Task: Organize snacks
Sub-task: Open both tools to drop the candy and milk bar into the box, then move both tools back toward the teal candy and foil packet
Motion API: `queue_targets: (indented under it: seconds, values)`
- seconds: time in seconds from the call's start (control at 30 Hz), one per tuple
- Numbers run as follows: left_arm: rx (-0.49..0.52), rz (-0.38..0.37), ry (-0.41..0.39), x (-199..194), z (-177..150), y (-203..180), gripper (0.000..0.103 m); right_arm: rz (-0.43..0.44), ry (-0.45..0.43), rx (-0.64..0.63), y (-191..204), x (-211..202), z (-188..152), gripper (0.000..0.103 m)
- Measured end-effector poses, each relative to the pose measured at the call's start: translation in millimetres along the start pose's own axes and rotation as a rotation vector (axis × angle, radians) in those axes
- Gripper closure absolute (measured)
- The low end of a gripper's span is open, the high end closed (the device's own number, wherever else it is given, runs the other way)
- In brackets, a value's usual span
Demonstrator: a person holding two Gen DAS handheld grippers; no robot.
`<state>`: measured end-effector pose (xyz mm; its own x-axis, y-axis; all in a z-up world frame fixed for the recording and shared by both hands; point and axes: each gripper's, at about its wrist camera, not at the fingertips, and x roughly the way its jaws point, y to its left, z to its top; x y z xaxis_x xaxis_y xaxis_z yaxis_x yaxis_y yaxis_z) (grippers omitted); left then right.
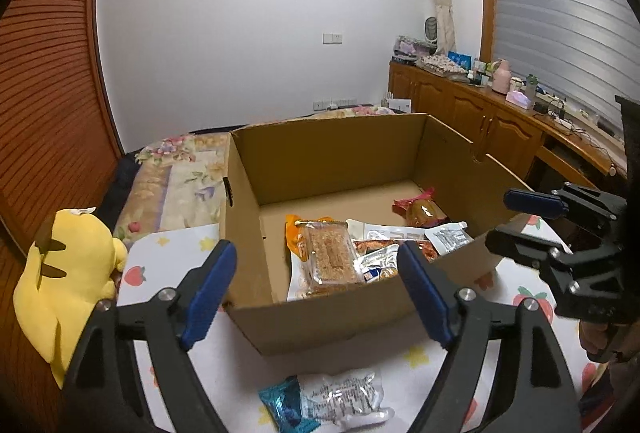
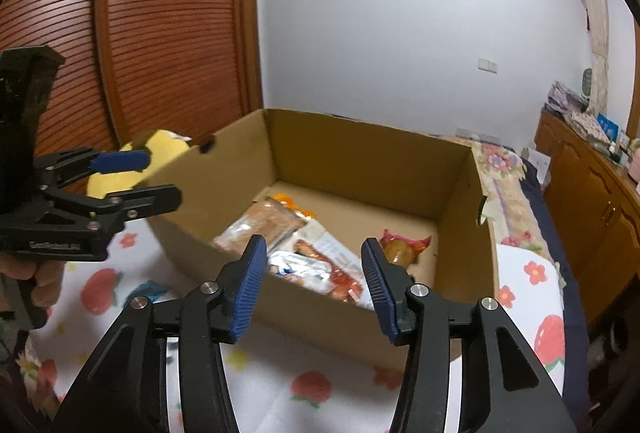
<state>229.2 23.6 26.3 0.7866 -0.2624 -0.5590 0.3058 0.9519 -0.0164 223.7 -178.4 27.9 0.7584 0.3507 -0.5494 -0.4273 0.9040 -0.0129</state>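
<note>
An open cardboard box (image 1: 320, 307) stands on a strawberry-print cloth (image 1: 248, 365). Inside lie several snacks: a brown cake in a clear pack (image 1: 330, 257), white pouches (image 1: 448, 237) and a red-wrapped snack (image 1: 420, 211). In front of the box, on the cloth, lies a clear packet with a teal end (image 1: 340, 399). My left gripper (image 1: 315, 249) is open over the box's near wall, holding nothing. My right gripper (image 2: 314, 247) is open too and empty, facing the box (image 2: 320, 321) and the snacks (image 2: 272, 221). Each gripper shows in the other's view: right gripper (image 1: 498, 221), left gripper (image 2: 164, 177).
A yellow plush toy (image 1: 68, 273) sits left of the box. A floral blanket (image 1: 176, 177) lies behind it. Wooden cabinets (image 1: 472, 113) with cluttered tops run along the right. A slatted wooden door (image 2: 172, 25) stands at the left. A hand (image 2: 44, 281) holds the left gripper.
</note>
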Motion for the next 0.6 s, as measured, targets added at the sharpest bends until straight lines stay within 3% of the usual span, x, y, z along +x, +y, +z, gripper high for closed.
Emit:
queue_targets:
  seconds: [0.07, 0.2, 0.27, 0.6]
  values:
    - [-0.008, 0.000, -0.014, -5.3, -4.1, 0.1, 0.014, 0.007, -0.013, -0.003, 4.7, -6.0, -3.0, 0.040]
    - [-0.022, 0.005, -0.034, -15.2, -16.0, 2.5, 0.014, 0.018, -0.042, 0.008, 10.9, -18.9, -9.6, 0.027]
    - [-0.025, 0.004, -0.033, -16.1, -21.1, 2.9, 0.014, 0.018, -0.054, 0.011, 12.6, -23.0, -12.4, 0.017]
    - [-0.052, -0.002, 0.034, -18.2, -61.6, 17.0, 0.014, 0.033, -0.059, 0.004, 19.3, -26.8, -27.9, 0.001]
